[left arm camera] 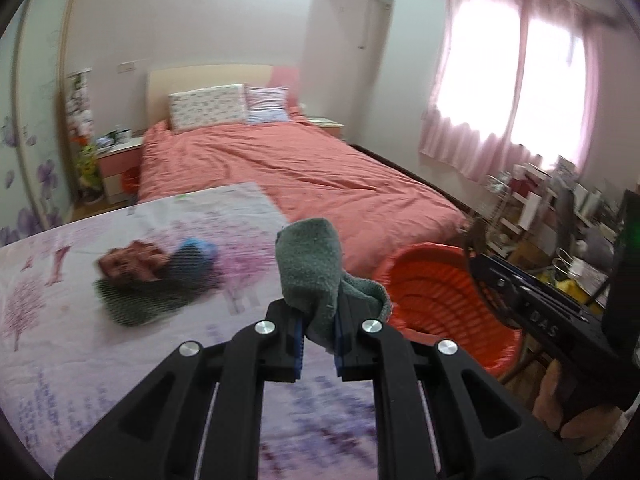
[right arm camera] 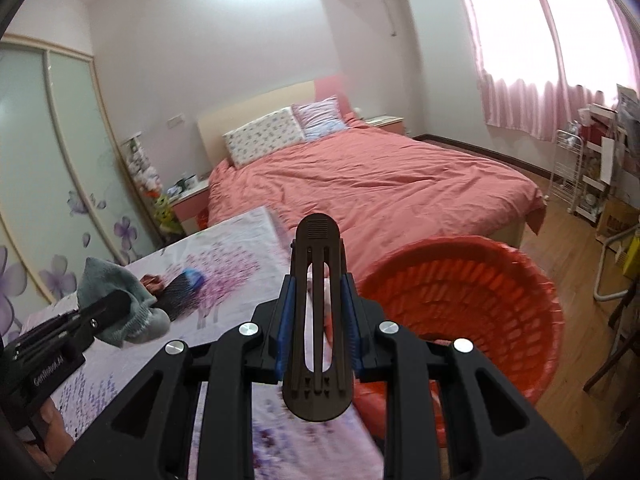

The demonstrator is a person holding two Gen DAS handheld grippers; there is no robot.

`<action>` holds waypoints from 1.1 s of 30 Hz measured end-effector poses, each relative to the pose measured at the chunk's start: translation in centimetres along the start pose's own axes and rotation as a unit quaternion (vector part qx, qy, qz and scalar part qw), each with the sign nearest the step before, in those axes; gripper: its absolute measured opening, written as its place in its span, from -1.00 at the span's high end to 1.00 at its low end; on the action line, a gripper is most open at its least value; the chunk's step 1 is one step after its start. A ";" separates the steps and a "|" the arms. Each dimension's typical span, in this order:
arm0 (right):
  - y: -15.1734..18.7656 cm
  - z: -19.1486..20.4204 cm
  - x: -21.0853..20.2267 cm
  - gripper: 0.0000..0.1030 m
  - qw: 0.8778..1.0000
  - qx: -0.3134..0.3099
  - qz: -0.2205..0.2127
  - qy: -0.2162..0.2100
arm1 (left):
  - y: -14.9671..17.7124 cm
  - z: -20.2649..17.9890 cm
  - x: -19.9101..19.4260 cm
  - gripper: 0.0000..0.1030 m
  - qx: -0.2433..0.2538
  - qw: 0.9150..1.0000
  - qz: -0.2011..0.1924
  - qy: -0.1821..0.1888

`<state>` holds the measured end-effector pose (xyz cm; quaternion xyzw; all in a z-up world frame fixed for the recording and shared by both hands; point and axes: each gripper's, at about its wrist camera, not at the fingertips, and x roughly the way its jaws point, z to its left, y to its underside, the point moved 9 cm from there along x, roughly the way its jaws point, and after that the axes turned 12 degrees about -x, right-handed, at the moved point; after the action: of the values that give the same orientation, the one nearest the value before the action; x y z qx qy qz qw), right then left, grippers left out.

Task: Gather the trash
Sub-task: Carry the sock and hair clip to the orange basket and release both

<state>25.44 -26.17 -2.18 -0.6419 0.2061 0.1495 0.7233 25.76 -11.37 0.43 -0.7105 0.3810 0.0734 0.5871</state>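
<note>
- Left gripper (left arm camera: 318,332) clamps a green sock (left arm camera: 312,268), held upright; the red basket (left arm camera: 432,292) lies rightward, beyond the table's (left arm camera: 60,360) right edge.
- Right gripper (right arm camera: 318,320) pinches a dark slotted clip (right arm camera: 318,320), nearer the basket.

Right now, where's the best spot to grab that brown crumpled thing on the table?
Probably its raised top, from straight above. The brown wad bunches up into a hump there, while its right edge touches the black mesh, so a side approach would likely snag that. The picture is blurred, so finer folds can't be judged.
</note>
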 end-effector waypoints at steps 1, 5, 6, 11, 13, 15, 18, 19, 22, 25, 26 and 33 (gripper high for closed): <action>0.0 -0.7 -0.1 0.54 1.000 0.005 -0.002 0.004 | 0.1 -0.7 0.4 0.77 0.004 1.000 0.002 0.005; -0.1 -3.7 -0.2 0.54 1.000 0.024 -0.008 0.019 | 1.0 -4.2 2.3 0.77 0.022 0.999 0.017 0.032; 0.0 -4.2 -0.3 0.54 0.999 0.027 -0.009 0.022 | 1.3 -5.1 3.0 0.77 0.026 0.999 0.022 0.040; 0.4 -7.7 0.1 0.54 0.998 0.052 -0.008 0.038 | 2.8 -8.8 5.9 0.77 0.044 0.996 0.044 0.065; 0.6 -8.9 0.5 0.54 0.997 0.061 -0.005 0.044 | 3.4 -10.1 7.0 0.77 0.049 0.995 0.054 0.074; 0.9 -10.0 1.0 0.54 0.996 0.071 -0.002 0.047 | 3.9 -11.2 8.2 0.76 0.052 0.993 0.064 0.081; 1.3 -11.2 1.6 0.54 0.995 0.086 0.003 0.046 | 4.9 -12.4 10.1 0.70 0.060 0.992 0.079 0.080; 1.4 -11.5 1.8 0.54 0.995 0.090 0.006 0.043 | 5.1 -12.7 10.7 0.64 0.061 0.992 0.083 0.077; 2.0 -12.3 2.4 0.53 0.994 0.097 0.018 0.042 | 5.8 -12.6 12.2 0.33 0.063 0.991 0.095 0.066; 2.9 -12.4 2.8 0.50 0.993 0.104 0.028 0.041 | 6.3 -11.5 13.1 0.22 0.061 0.992 0.103 0.049; 3.1 -12.3 2.8 0.50 0.993 0.104 0.031 0.042 | 6.3 -10.9 13.2 0.20 0.060 0.992 0.104 0.043; 3.2 -11.3 2.7 0.28 0.995 0.083 0.038 0.049 | 6.1 -8.0 12.8 0.11 0.052 0.993 0.101 0.013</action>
<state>25.02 -37.06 -7.28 -0.5775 0.2772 0.1281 0.7571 28.15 -24.39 -8.95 -0.6380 0.4618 0.1029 0.6075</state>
